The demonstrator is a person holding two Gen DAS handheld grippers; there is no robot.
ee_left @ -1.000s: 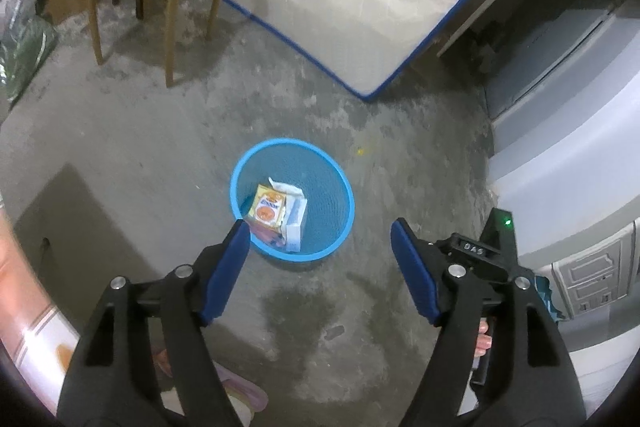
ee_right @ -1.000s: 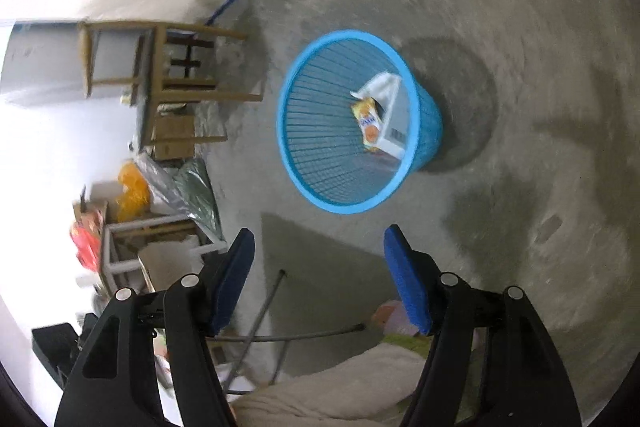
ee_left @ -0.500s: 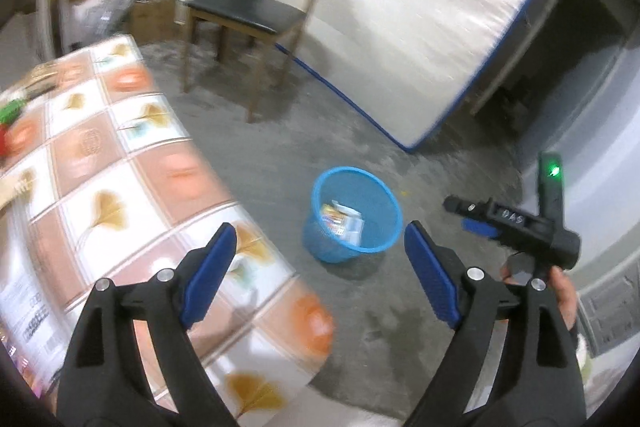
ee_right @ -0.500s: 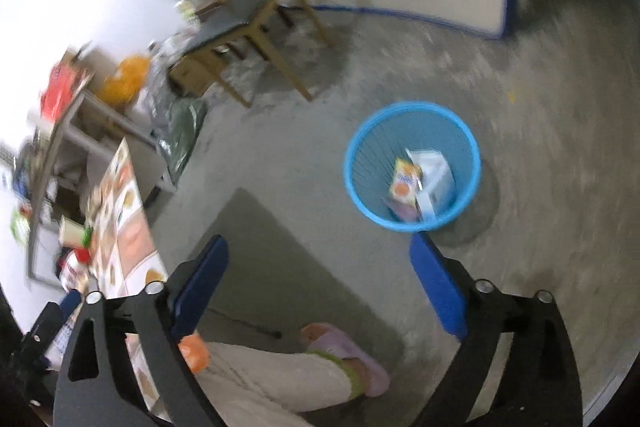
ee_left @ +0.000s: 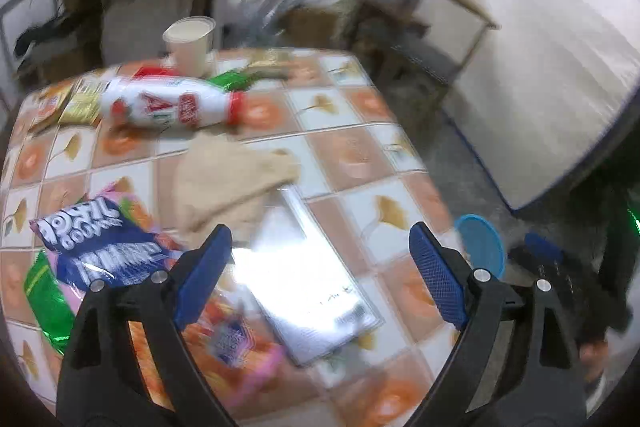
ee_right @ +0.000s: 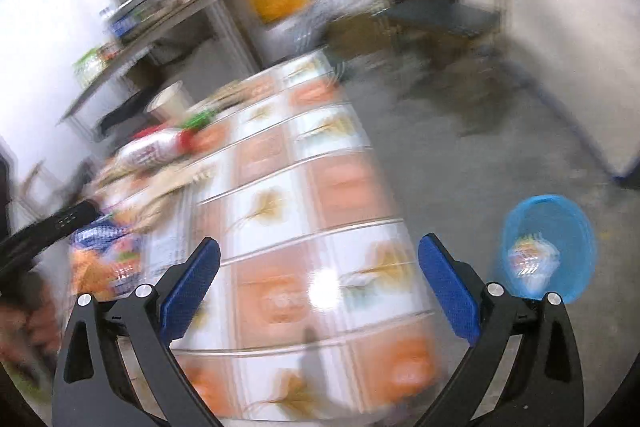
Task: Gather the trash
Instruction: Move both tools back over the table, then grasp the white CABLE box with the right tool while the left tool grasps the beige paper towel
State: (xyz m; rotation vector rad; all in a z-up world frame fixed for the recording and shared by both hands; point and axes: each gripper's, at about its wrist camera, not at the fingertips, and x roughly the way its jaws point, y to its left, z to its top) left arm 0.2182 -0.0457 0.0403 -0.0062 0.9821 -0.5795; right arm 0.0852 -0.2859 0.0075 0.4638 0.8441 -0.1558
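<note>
both tools, left tool (ee_left: 320, 259) and right tool (ee_right: 318, 281), are opening with nothing between them. trash lies on the worktop (ee_left: 348, 151): bottle (ee_left: 168, 105), blue bag (ee_left: 100, 247). bin (ee_right: 548, 247) sits on the floor beside it. slow down, then straddle one piece squarely.

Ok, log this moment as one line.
phase: back over table | left gripper: jaws opening, empty | right gripper: jaws opening, empty | blue bin: on floor, holds trash
</note>
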